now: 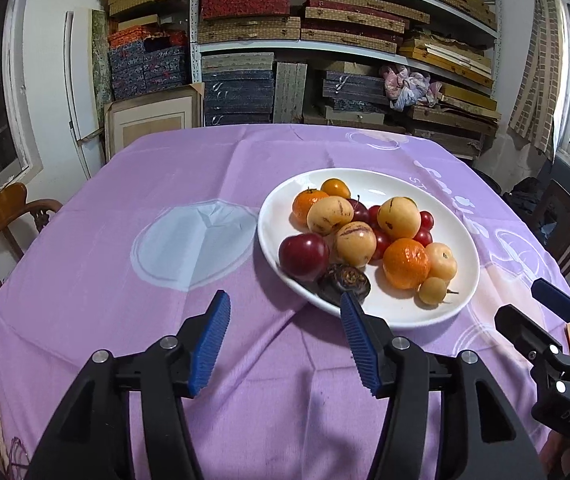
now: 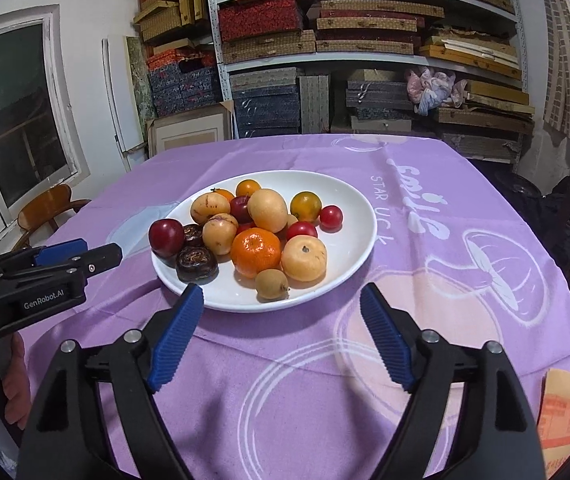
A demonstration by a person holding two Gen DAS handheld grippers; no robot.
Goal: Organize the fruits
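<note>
Both claws hang spread apart and hold nothing, low over the near edge of the counter (image 2: 465,208): the left claw (image 1: 285,316) just short of the white plate (image 2: 361,248), the right claw (image 2: 281,312) at the plate's near rim. All the fruit in view lies heaped on that plate, which sits on the purple cloth toward the counter's middle: a large mandarin (image 2: 255,254), a dark red plum (image 2: 166,237) at the left rim, striped yellow pepino melons (image 2: 267,210), cherry tomatoes (image 2: 331,217), and dark wrinkled passion fruits (image 2: 197,263). No fruit lies loose on the cloth. Gathered like this, the heap fits either fruit already collected or a mixed pile awaiting sorting; the pictures do not settle which.
</note>
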